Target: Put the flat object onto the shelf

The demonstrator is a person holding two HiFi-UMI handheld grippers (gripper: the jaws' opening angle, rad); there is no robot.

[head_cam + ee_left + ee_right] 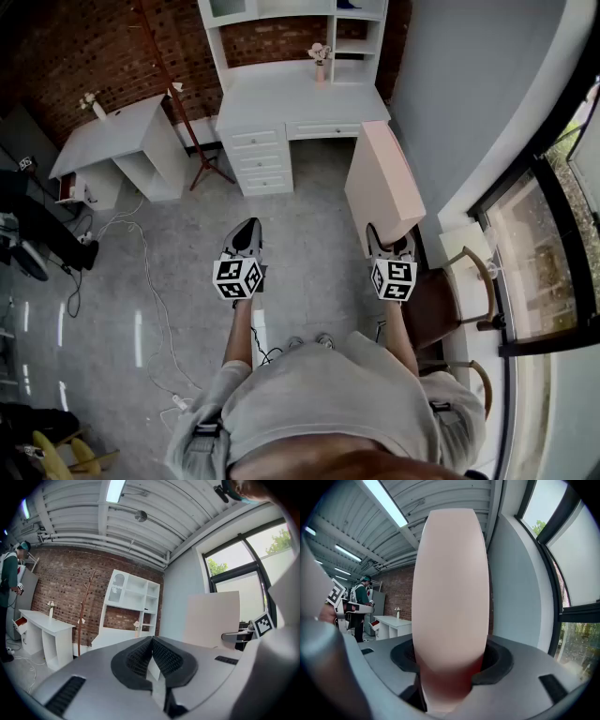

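Note:
A pale pink flat board [382,183] stands on edge in my right gripper [392,246], whose jaws are shut on its near end. In the right gripper view the board [451,592] fills the middle, held upright between the dark pads. My left gripper [246,239] is held level at the left with its jaws shut on nothing; its ribbed pads [165,657] meet at the tip. From the left gripper view the board [213,618] shows at the right. The white desk with a shelf unit [291,37] stands ahead against the brick wall, and appears as a shelf unit [131,597] from the left gripper.
A small white desk [117,141] stands at the left, a wooden coat stand [178,89] beside it. Cables [141,272] lie on the grey floor. A wooden chair [459,300] stands by the window at right. A person [9,573] stands far left.

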